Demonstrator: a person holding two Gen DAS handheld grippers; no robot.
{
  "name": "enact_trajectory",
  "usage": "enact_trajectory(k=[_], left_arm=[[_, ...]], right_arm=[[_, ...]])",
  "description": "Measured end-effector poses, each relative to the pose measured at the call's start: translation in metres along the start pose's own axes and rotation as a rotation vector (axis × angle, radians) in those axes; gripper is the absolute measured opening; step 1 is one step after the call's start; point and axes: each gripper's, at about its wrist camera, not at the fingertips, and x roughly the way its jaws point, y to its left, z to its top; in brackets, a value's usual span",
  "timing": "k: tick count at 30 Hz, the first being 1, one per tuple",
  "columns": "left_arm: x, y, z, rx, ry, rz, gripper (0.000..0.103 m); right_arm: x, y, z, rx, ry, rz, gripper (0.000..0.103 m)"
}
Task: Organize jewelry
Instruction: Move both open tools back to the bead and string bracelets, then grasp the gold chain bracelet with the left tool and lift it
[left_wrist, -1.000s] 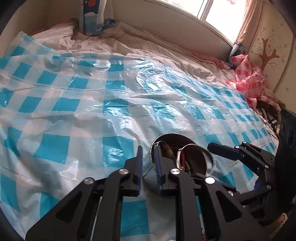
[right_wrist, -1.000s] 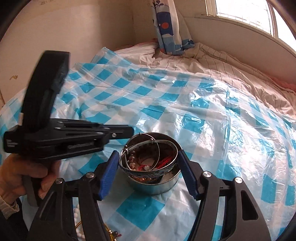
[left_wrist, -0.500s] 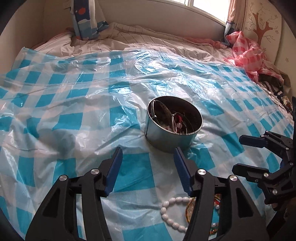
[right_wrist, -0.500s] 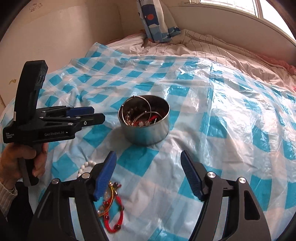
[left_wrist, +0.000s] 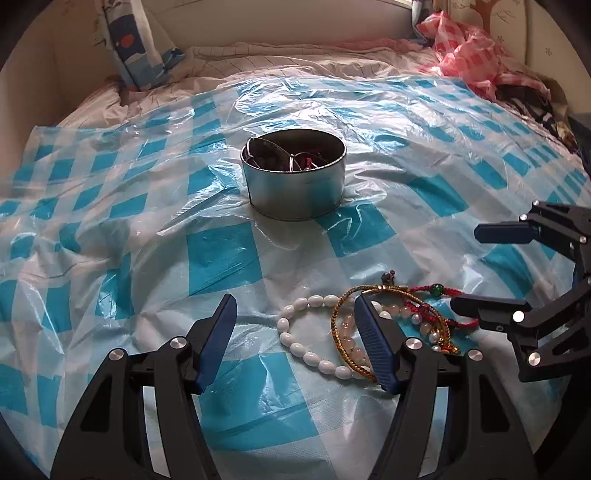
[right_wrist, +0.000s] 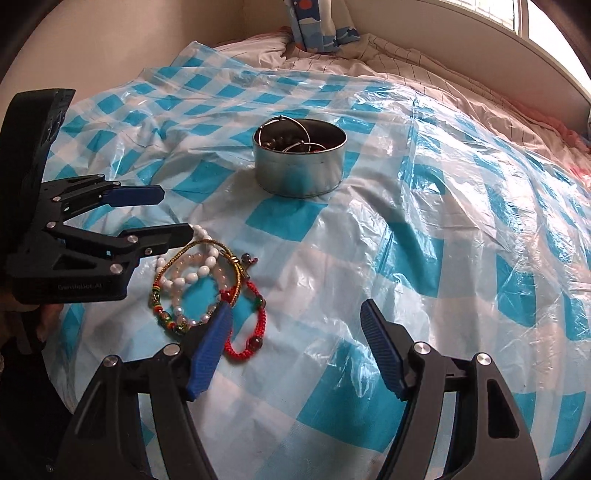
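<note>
Left gripper (left_wrist: 291, 339) just opened, jaws spread, nothing between them. Round silver metal tin (left_wrist: 293, 177) mid-sheet already holds wire hoops and beads. White bead bracelet (left_wrist: 306, 347), gold cord (left_wrist: 338, 332) and red braided bracelet (right_wrist: 255, 325) remain loose below it. Right gripper (right_wrist: 295, 347) gapes empty. Blue-checked plastic sheet (left_wrist: 221, 254) offers open room all round; bed edge near.

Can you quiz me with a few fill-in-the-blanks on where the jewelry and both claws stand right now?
1. The round metal tin stands on a plastic sheet checked white and ____.
2. The white bead bracelet lies ____ the tin, on the sheet.
3. Both the left claw and the right claw have their jaws ____, gripping nothing.
4. The braided cord bracelet nearest the right claw is ____ in colour.

Missing words: blue; outside; open; red
</note>
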Motion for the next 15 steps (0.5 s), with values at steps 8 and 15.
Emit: enact_trajectory(k=[8,15], left_arm=[[0.001,-0.002,0.005,0.002,-0.015,-0.070,0.003],[-0.016,0.019,0.012,-0.107,-0.124,-0.164,0.003]], right_arm=[[0.004,-0.024,-0.001,0.035,0.010,-0.242,0.069],[0.005,-0.022,-0.001,0.031,0.006,-0.118,0.068]])
